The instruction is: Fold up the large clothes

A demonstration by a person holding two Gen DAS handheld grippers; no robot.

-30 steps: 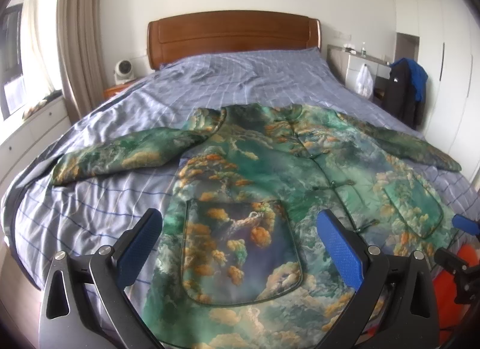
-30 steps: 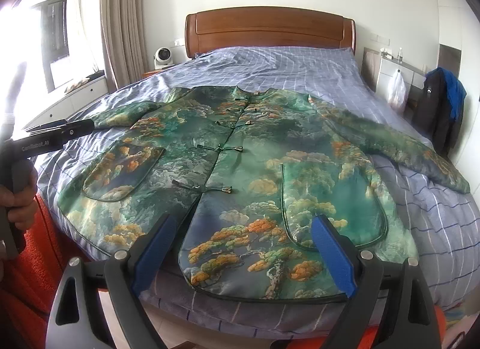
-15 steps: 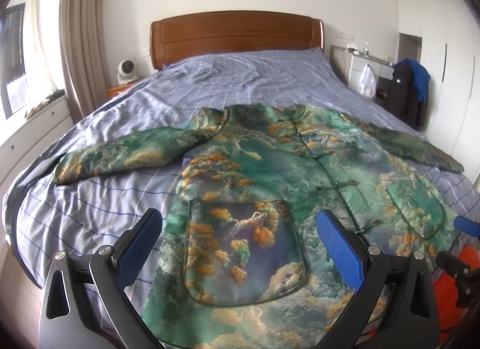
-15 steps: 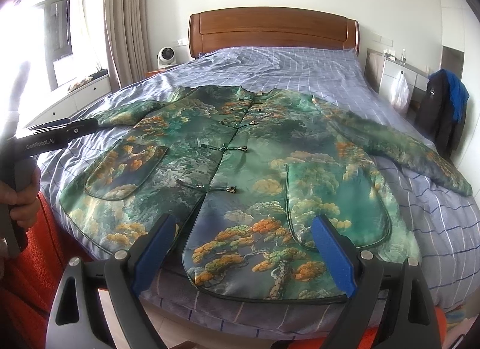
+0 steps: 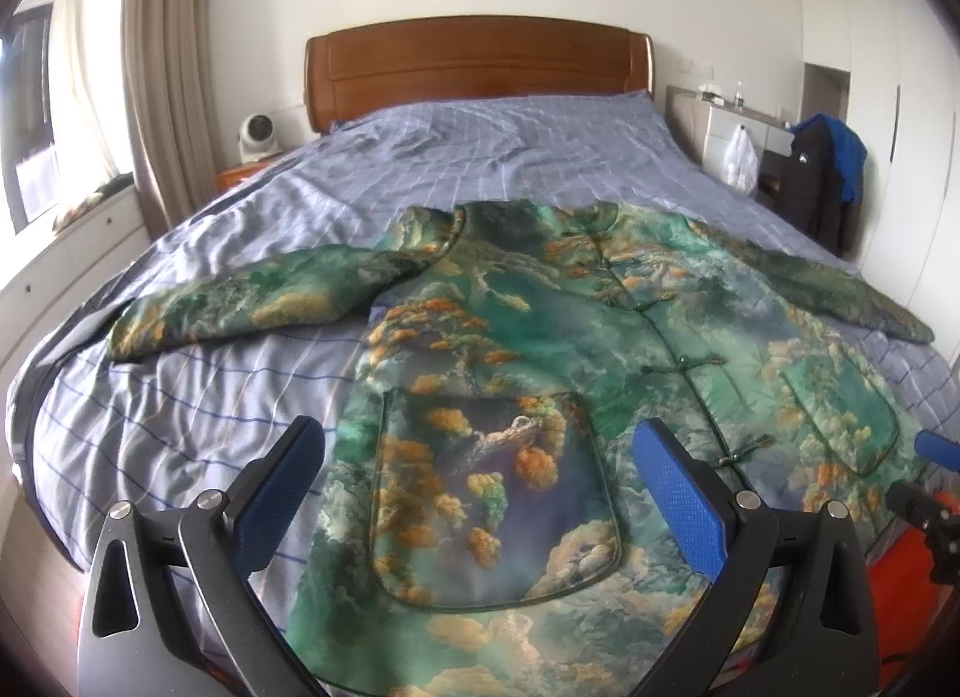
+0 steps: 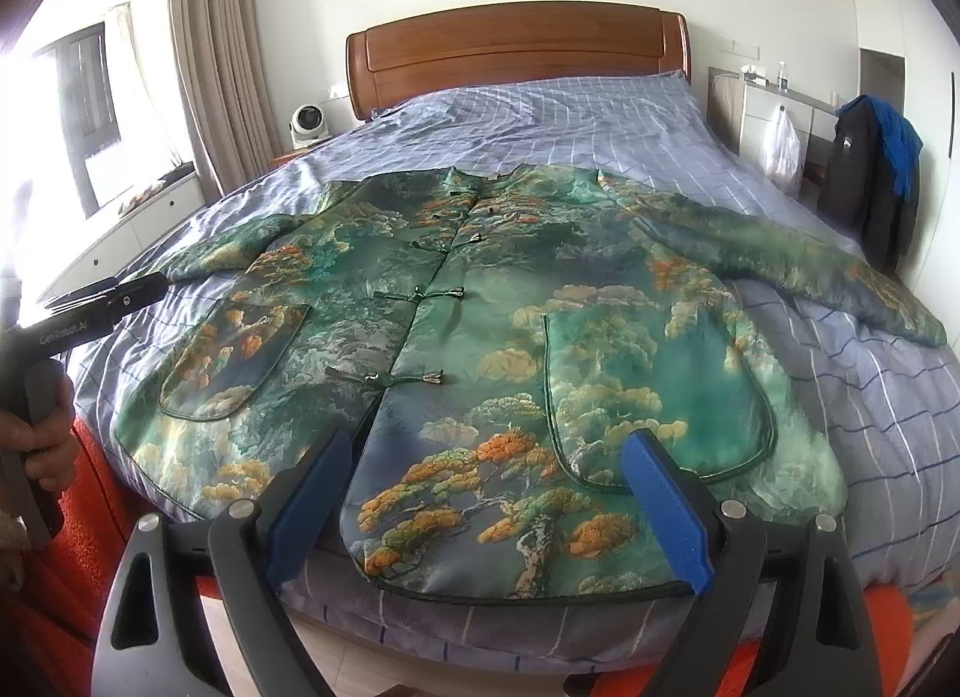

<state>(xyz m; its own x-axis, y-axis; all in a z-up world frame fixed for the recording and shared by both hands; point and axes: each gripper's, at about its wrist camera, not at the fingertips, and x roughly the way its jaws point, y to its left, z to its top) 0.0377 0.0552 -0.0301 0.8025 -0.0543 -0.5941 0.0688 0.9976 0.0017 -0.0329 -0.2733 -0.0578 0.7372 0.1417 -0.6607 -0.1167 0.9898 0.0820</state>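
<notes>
jacket (image 6: 510,337) lies spread flat mid-frame, ready for folding; left gripper (image 5: 480,493) and right gripper (image 6: 486,499) hover released, empty.

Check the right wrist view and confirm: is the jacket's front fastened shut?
Yes, the jacket lies flat on the bed with its knot fastenings closed down the front.

Jacket (image 6: 528,307): satin-like cloth, slight sheen, smooth, quilted look. Bedsheet (image 5: 480,145): matt woven cloth, wrinkled. Headboard (image 5: 477,67): glossy varnished wood. Left hand-held gripper (image 5: 480,493) and right hand-held gripper (image 6: 486,505): matt black plastic arms, blue dimpled pads, shiny metal pins.
</notes>
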